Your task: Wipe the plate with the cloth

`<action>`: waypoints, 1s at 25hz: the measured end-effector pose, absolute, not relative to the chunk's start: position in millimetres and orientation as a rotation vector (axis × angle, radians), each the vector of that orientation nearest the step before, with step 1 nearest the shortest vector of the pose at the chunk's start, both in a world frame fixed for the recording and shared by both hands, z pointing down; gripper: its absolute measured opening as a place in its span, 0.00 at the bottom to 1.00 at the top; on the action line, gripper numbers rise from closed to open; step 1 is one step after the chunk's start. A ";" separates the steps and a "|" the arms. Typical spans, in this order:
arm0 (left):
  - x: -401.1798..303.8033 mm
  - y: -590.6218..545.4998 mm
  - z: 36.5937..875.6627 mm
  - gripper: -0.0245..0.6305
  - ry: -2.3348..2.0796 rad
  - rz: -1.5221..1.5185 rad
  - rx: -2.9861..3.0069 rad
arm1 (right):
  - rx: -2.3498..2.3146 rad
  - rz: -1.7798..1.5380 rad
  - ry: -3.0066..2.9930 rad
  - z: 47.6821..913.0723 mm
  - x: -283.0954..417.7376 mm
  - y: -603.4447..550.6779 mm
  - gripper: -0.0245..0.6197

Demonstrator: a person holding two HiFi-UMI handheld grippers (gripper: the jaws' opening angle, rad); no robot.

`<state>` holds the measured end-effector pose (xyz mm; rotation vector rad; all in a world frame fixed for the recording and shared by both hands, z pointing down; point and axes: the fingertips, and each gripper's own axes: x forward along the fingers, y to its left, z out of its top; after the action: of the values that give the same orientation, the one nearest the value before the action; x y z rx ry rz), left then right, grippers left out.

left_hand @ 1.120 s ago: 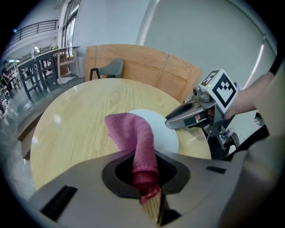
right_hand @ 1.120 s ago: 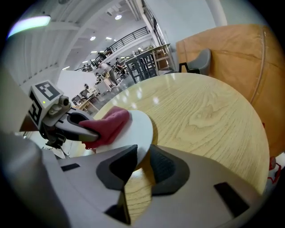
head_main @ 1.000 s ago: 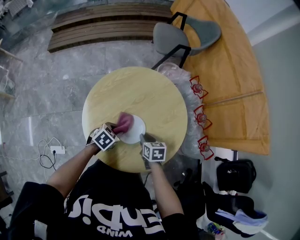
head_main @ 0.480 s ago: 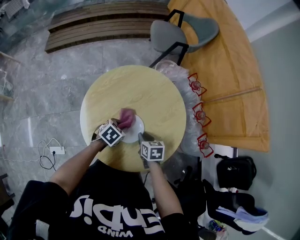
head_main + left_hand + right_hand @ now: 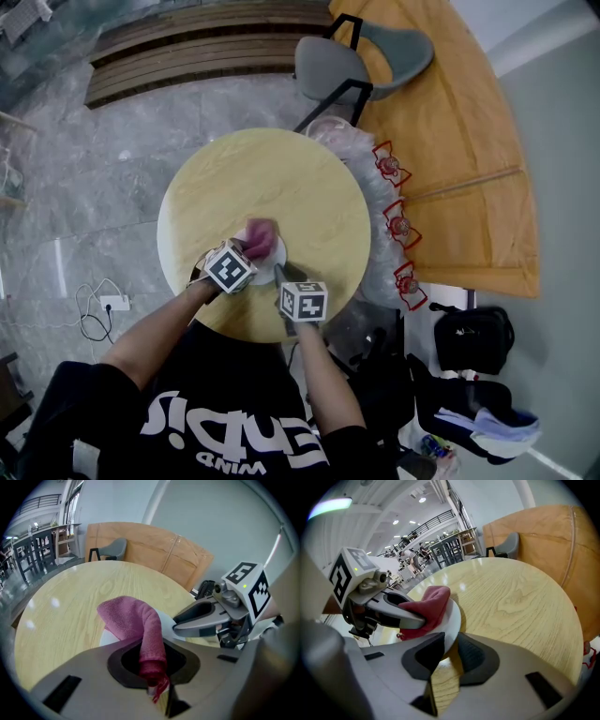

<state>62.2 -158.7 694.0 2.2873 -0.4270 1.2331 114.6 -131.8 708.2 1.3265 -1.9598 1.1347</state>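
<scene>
We see the small round white plate point(image 5: 267, 272) lying flat on the round pale-wood worktop point(image 5: 281, 178), near its 6 o'clock edge in the head view. It is plain and glossy, and its far half is covered by the crumpled rose-pink terry cloth point(image 5: 131, 616). Our left gripper point(image 5: 153, 660), coming in from the plate's 8 o'clock, has its jaws pinched on one end of the cloth, whose bunched free end rests on the plate toward 12 o'clock, while our right gripper point(image 5: 446, 650) has its jaws clamped on the plate's rim at about 5 o'clock.
</scene>
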 end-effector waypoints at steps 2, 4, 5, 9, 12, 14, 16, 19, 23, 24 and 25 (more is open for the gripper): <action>65.8 -155.8 692.9 0.12 -0.411 1.226 2.288 | 1.327 1.137 -1.961 707.7 114.7 -131.7 0.20; 68.3 -153.3 690.2 0.12 -0.399 1.228 2.287 | 1.329 1.137 -1.962 707.7 115.2 -131.9 0.20; 69.4 -150.8 688.9 0.12 -0.388 1.228 2.279 | 1.330 1.137 -1.961 707.9 115.4 -132.2 0.20; 73.0 -138.8 688.4 0.12 -0.341 1.219 2.256 | 1.333 1.134 -1.962 709.1 114.6 -133.2 0.20; 76.8 -133.1 689.8 0.12 -0.321 1.210 2.265 | 1.335 1.132 -1.962 708.2 114.8 -134.0 0.19; 76.7 -130.6 691.6 0.12 -0.315 1.214 2.265 | 1.341 1.128 -1.961 707.4 115.3 -135.0 0.19; 72.1 -129.9 694.8 0.12 -0.331 1.240 2.262 | 1.348 1.123 -1.958 707.4 115.7 -135.6 0.18; 74.5 -124.9 691.3 0.12 -0.311 1.213 2.268 | 1.351 1.113 -1.953 707.4 114.4 -137.2 0.16; 73.1 -119.5 689.5 0.12 -0.301 1.202 2.274 | 1.348 1.095 -1.947 706.2 113.7 -139.0 0.15; 71.4 -117.9 689.4 0.12 -0.300 1.204 2.272 | 1.347 1.093 -1.946 705.9 113.7 -138.8 0.15; 69.6 -116.6 688.7 0.12 -0.298 1.205 2.271 | 1.345 1.091 -1.947 705.8 113.5 -138.7 0.15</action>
<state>69.6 -116.6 688.7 2.2714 -0.2983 1.2053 113.5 -138.7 705.8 1.3454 -1.9470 1.0912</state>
